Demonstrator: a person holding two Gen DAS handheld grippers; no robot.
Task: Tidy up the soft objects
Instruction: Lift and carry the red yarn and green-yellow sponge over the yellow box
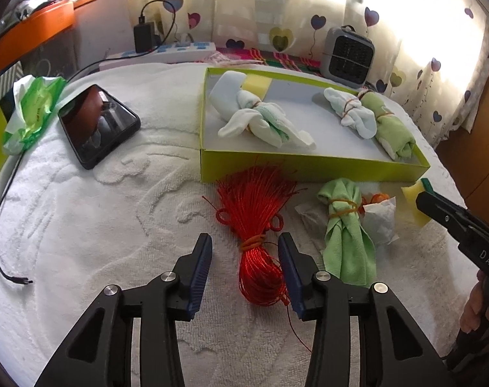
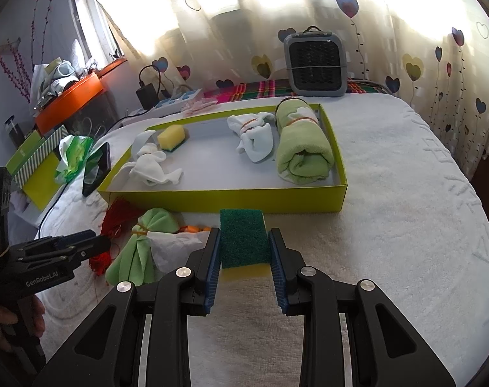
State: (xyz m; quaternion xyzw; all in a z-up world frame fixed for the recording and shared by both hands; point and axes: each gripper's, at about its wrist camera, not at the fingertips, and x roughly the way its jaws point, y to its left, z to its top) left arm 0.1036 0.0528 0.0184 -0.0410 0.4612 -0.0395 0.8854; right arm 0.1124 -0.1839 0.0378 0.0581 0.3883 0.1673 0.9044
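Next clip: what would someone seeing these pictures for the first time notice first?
Probably the red cord bundle, bright against the white towel, lying between the open fingers of the left gripper. Next, the yellow-green box behind it, holding rolled white and green cloths plus a yellow sponge. Then the green-topped sponge clamped in the right gripper, just in front of the box.

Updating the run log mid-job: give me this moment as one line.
left tongs: open around red cord bundle | right tongs: shut on sponge | tray: four bundles, one sponge
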